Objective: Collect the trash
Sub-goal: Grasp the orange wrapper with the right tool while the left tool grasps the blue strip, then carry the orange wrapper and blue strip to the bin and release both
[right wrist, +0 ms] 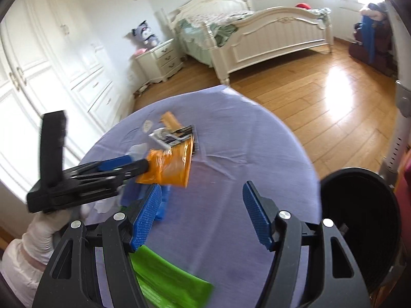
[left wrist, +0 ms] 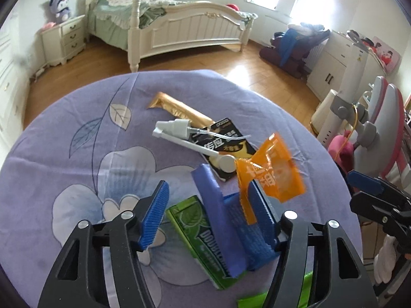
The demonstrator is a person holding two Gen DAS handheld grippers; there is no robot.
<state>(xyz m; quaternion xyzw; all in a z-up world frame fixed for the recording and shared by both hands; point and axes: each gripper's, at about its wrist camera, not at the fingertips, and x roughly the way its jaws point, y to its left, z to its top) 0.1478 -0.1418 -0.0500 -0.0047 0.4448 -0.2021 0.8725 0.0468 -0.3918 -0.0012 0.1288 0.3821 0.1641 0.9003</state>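
Observation:
My left gripper [left wrist: 209, 211] stands wide open over the purple tablecloth [left wrist: 77, 154]. An orange wrapper [left wrist: 269, 173] clings to its right finger [left wrist: 258, 205]; it also shows in the right wrist view [right wrist: 167, 166]. Below lie a blue wrapper [left wrist: 226, 220] and a green gum pack [left wrist: 195, 233]. Farther off are a white spray nozzle [left wrist: 177, 128], a black packet [left wrist: 226, 141] and a gold wrapper [left wrist: 179, 109]. My right gripper [right wrist: 203, 209] is open and empty above the cloth, with a green wrapper [right wrist: 164, 279] under it.
A black bin [right wrist: 359, 225] stands at the table's right edge. A bed [left wrist: 179, 25], a nightstand [left wrist: 64, 38] and wooden floor [right wrist: 321, 102] lie beyond. A chair [left wrist: 380, 133] is at the right.

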